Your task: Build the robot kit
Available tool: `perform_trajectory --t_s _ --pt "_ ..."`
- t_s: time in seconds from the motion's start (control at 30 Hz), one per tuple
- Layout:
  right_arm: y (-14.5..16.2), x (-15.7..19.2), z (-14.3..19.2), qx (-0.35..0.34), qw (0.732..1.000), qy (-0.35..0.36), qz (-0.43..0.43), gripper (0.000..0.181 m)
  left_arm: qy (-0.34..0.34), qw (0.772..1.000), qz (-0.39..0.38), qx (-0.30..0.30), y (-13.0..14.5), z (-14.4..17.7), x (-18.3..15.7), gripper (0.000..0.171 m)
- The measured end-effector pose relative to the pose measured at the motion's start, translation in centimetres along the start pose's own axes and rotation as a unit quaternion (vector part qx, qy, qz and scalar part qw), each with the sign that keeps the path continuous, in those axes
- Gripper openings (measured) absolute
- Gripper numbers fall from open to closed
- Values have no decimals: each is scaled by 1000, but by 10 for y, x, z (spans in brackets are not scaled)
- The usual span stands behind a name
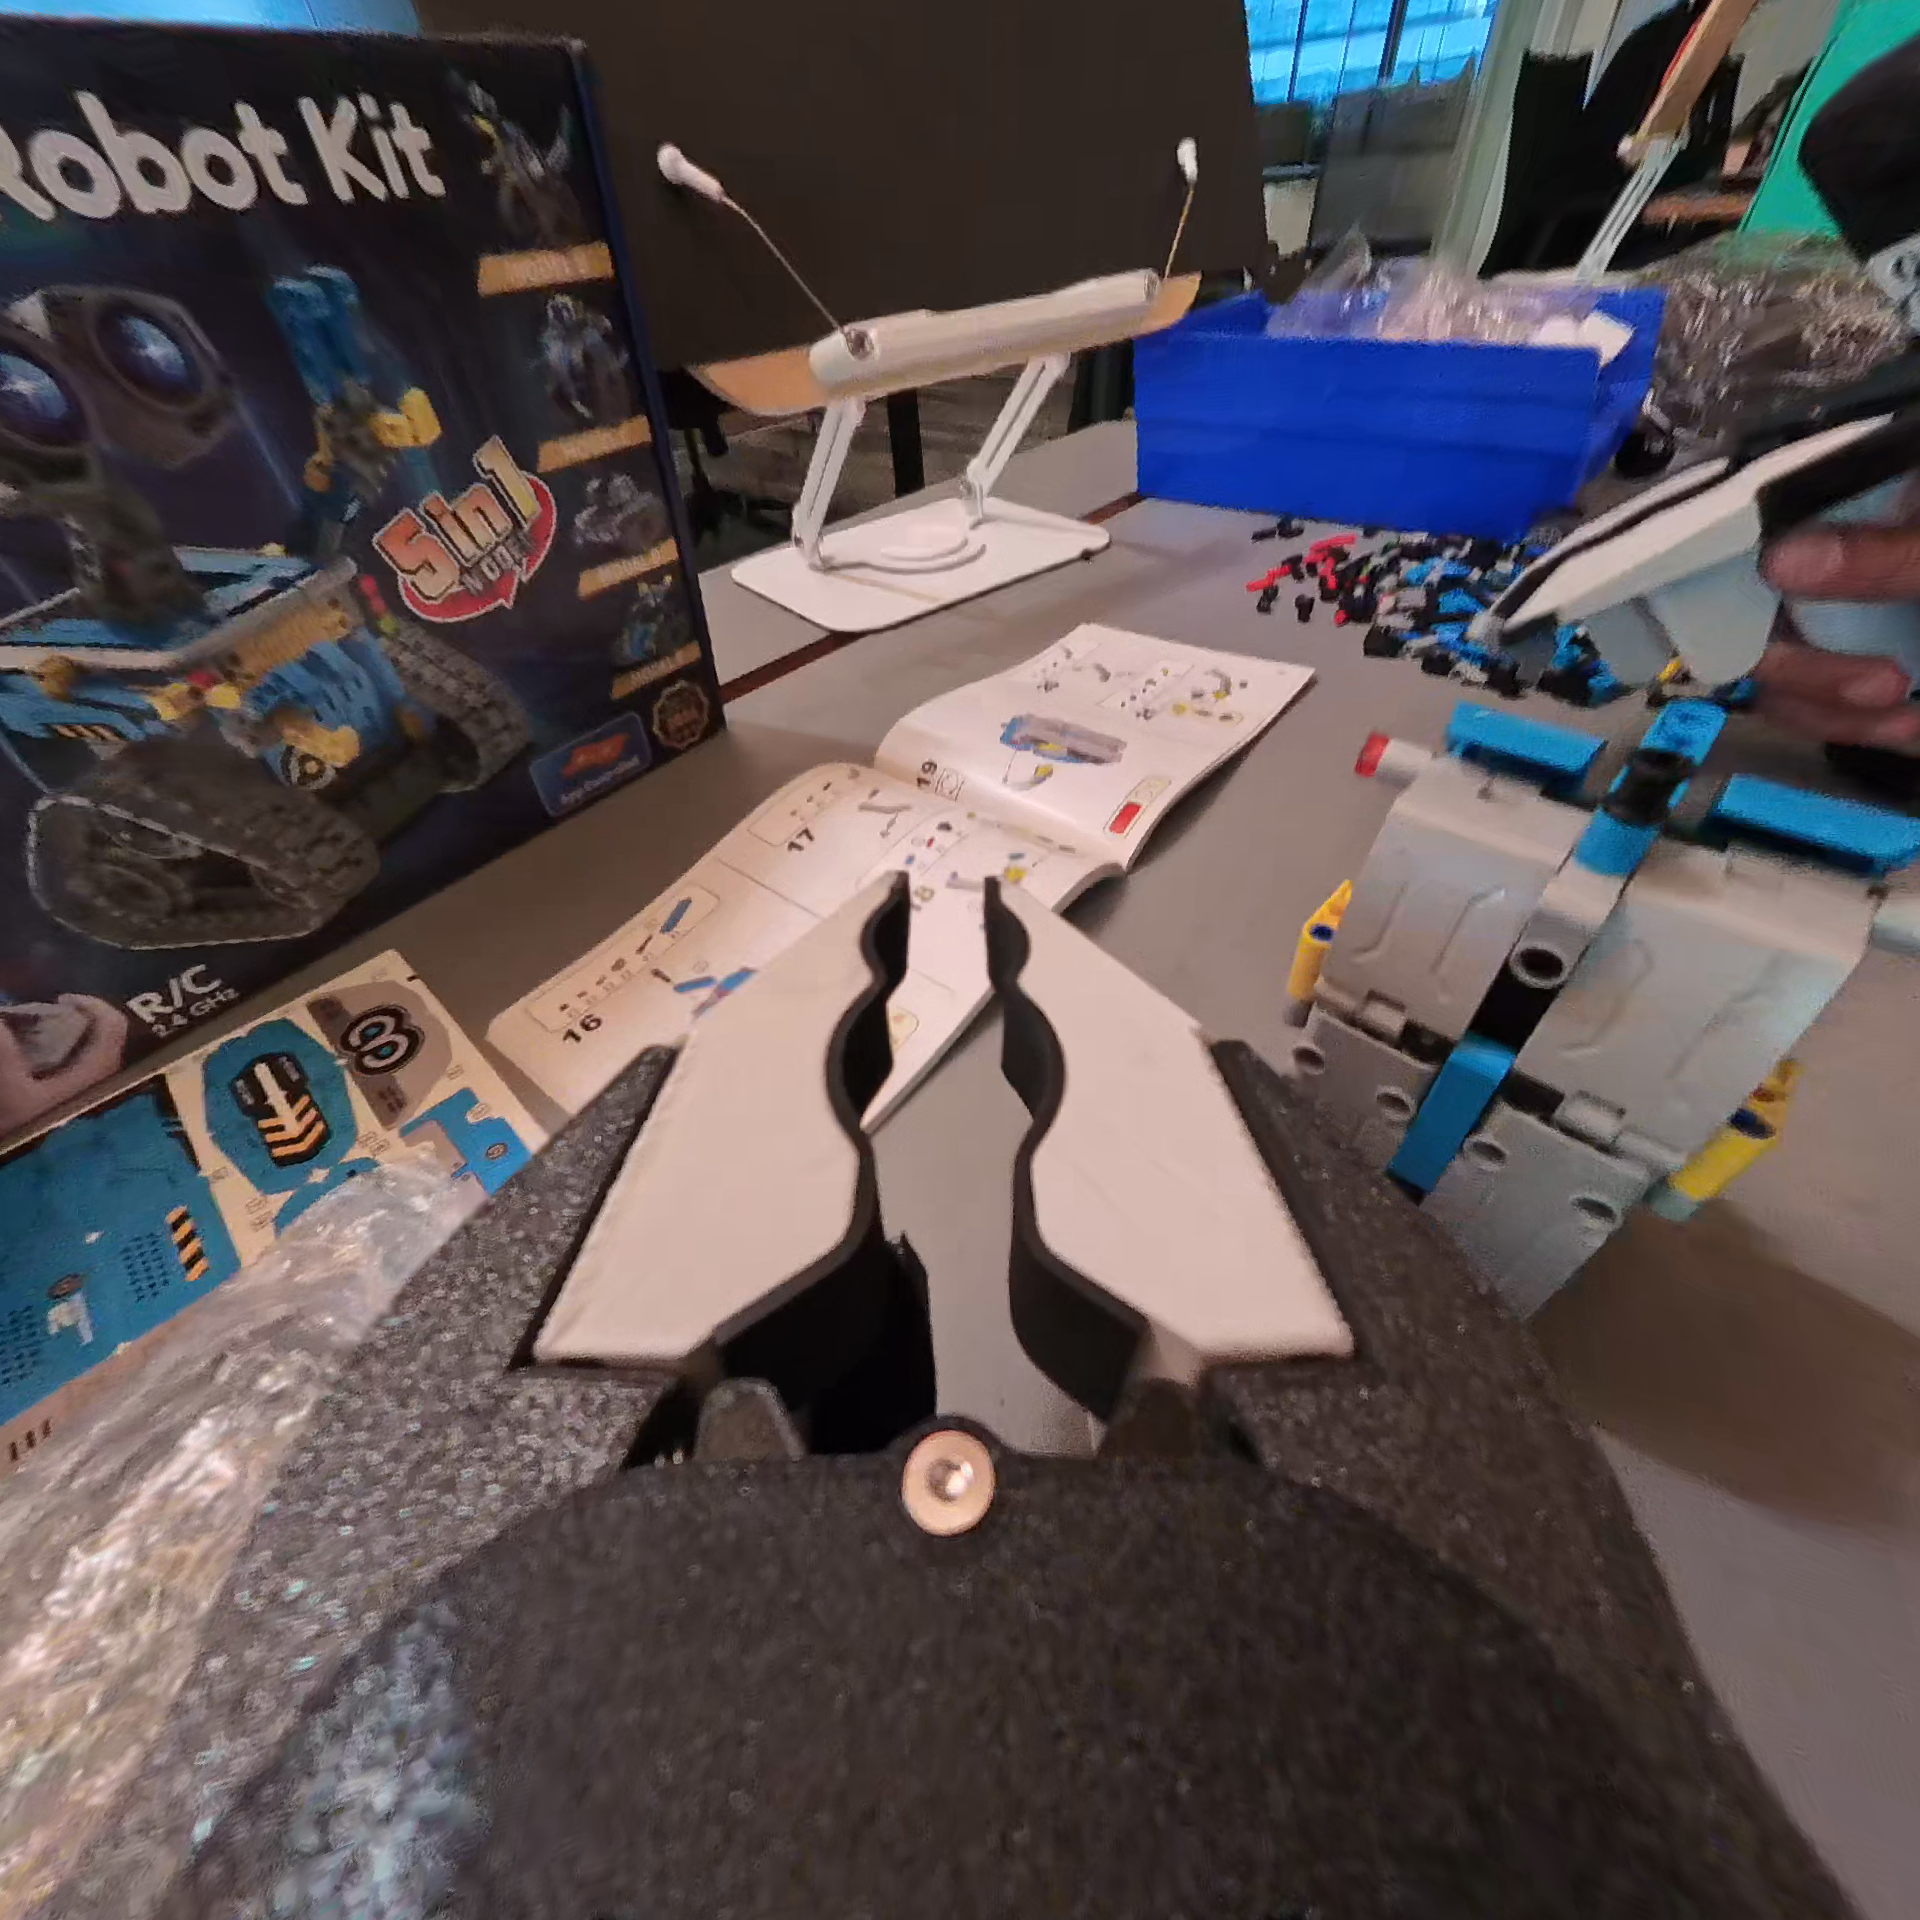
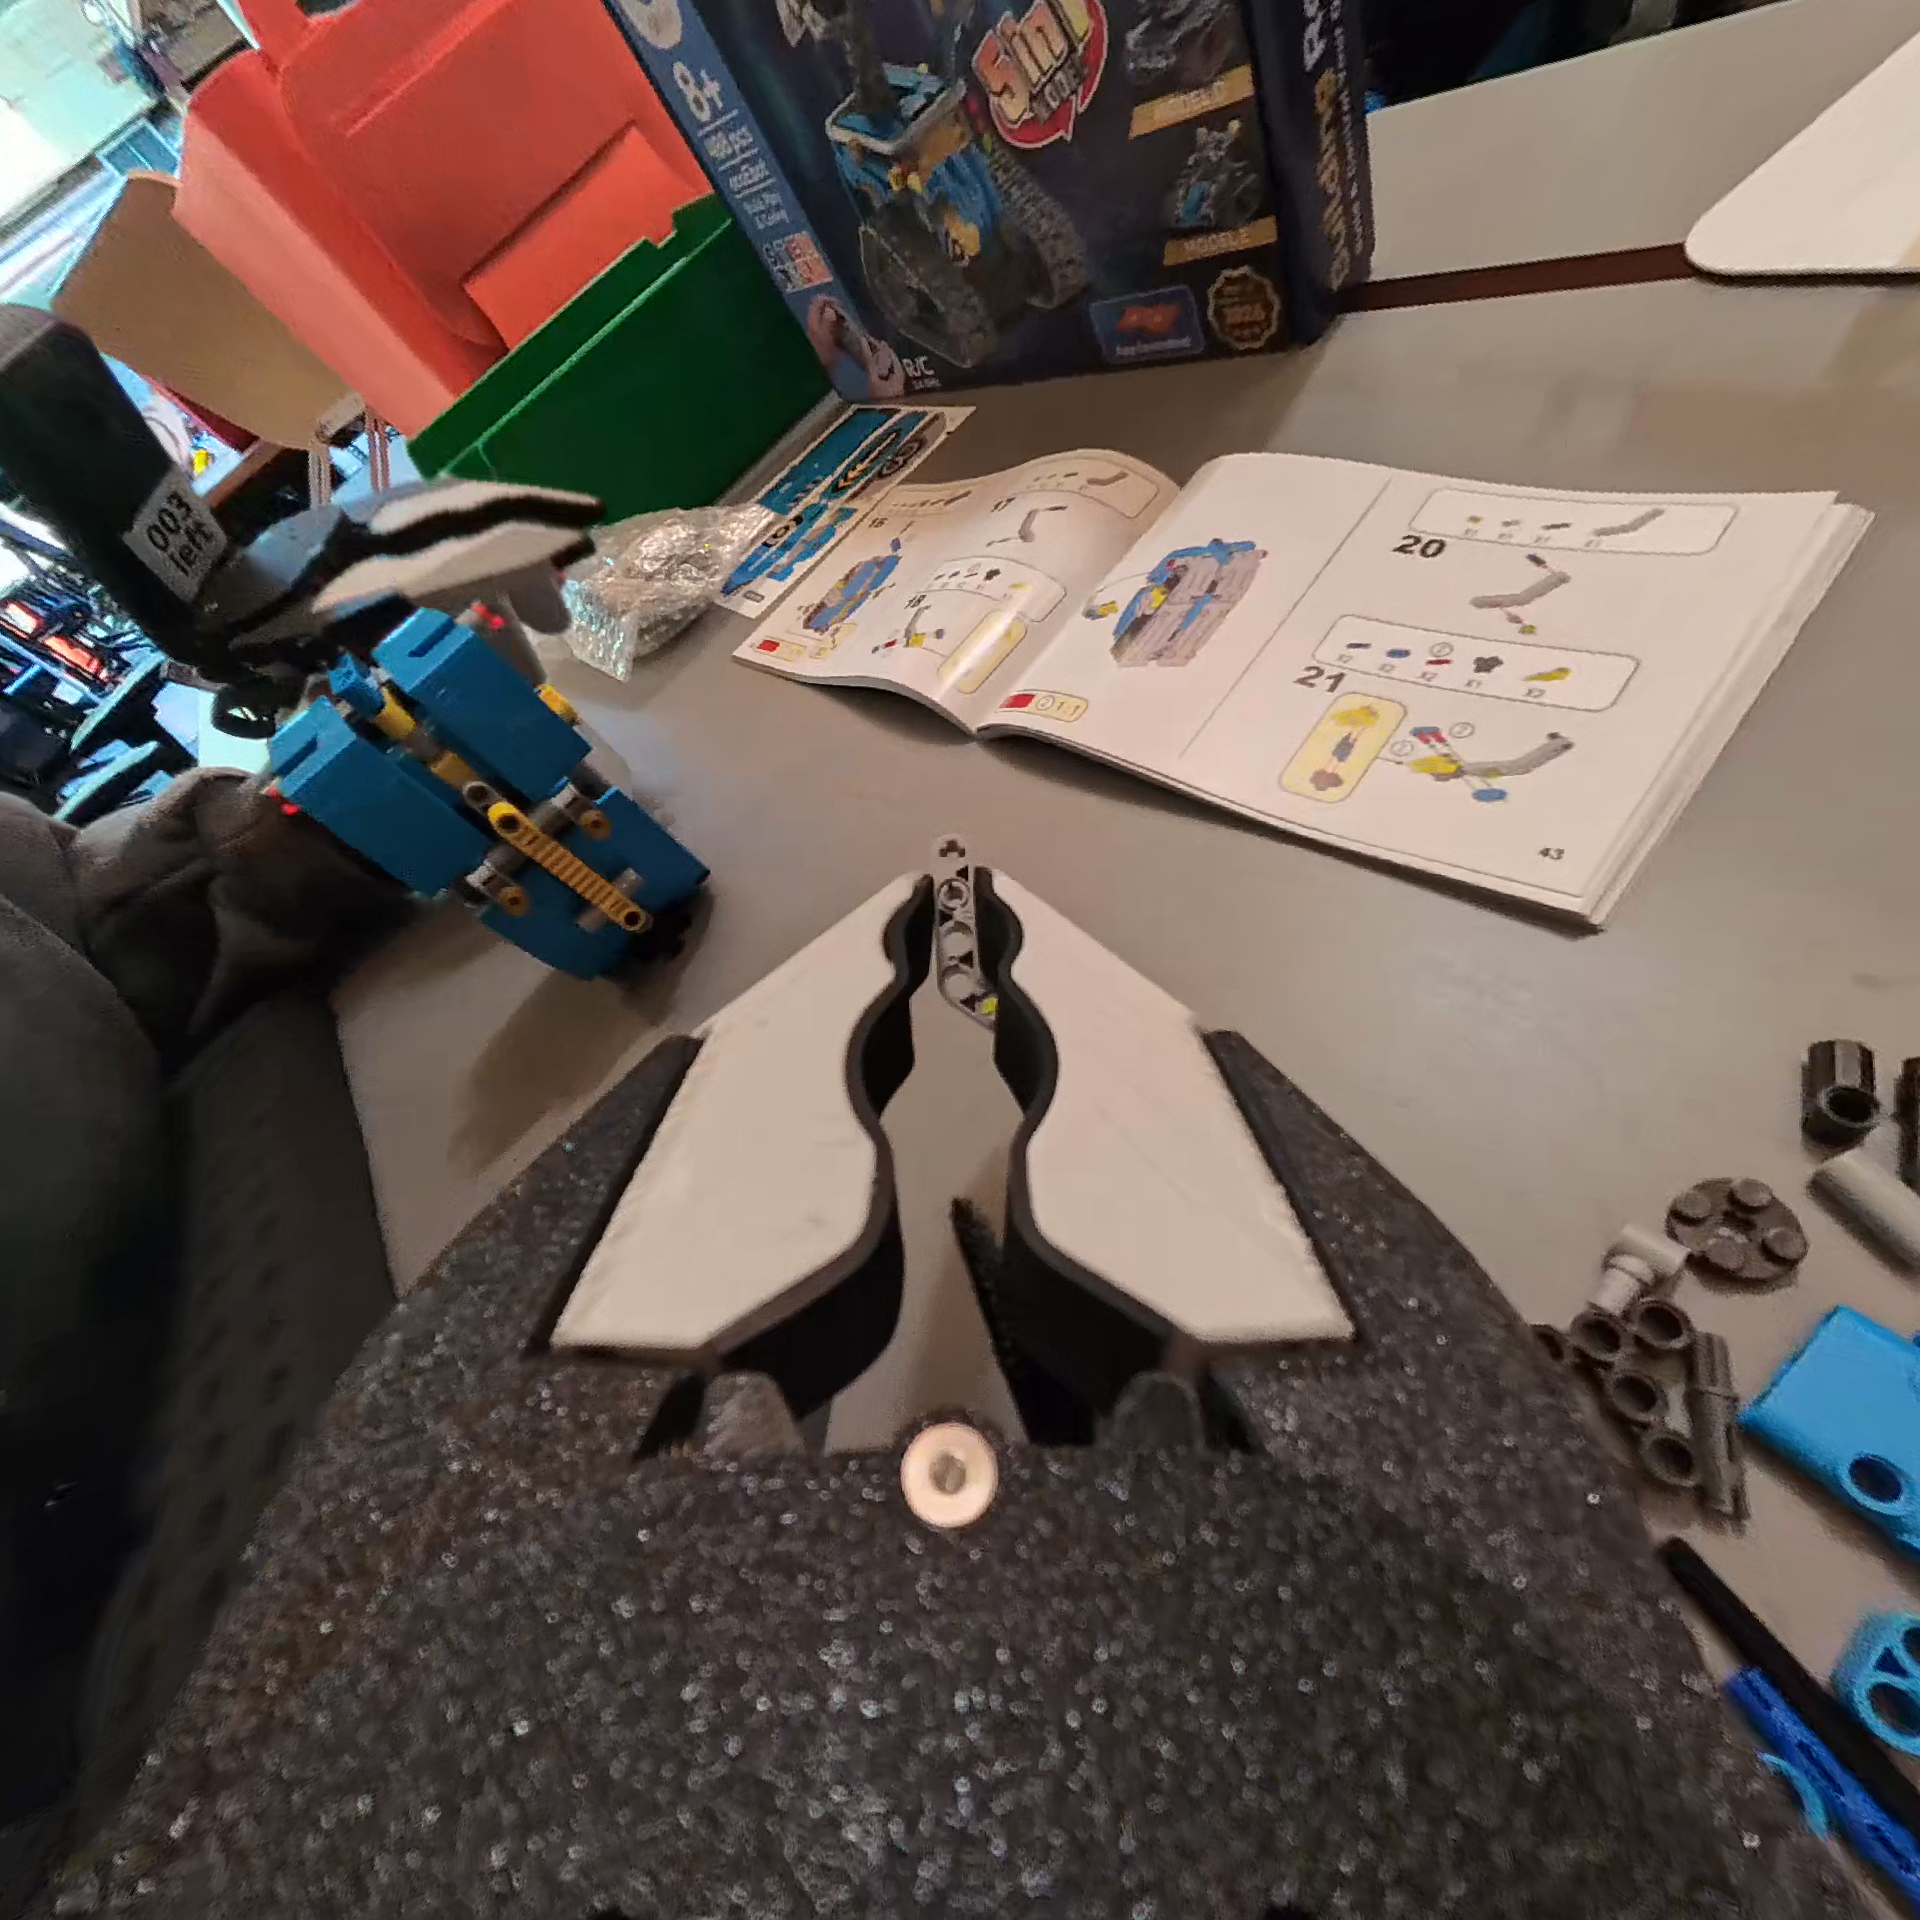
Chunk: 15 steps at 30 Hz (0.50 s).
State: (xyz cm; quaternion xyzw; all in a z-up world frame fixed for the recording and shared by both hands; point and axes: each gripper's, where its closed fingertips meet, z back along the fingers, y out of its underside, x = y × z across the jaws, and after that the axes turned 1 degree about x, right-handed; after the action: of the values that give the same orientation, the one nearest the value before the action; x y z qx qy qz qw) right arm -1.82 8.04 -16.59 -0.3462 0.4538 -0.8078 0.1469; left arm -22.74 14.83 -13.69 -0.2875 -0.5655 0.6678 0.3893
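Pinching a small grey beam at its very tips, the right hand-held gripper hovers over the desk near the open manual, while the left hand-held gripper sits empty, slightly parted, beside the half-built blue-and-grey model, probably ready to steady it.

grey table under everything, with a white-paged instruction booklet printed in blue, yellow and grey. dark navy kit box showing a blue-and-yellow tracked robot, a blue, grey and yellow block assembly, a bright blue bin. white-and-black fingers pinching a grey holed beam.
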Motion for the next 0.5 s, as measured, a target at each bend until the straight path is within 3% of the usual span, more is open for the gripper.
perform_trajectory --t_s 0.5 --pt "12 17 -12 33 999 -24 25 7 -3 1000 29 4 5 1 8 14"
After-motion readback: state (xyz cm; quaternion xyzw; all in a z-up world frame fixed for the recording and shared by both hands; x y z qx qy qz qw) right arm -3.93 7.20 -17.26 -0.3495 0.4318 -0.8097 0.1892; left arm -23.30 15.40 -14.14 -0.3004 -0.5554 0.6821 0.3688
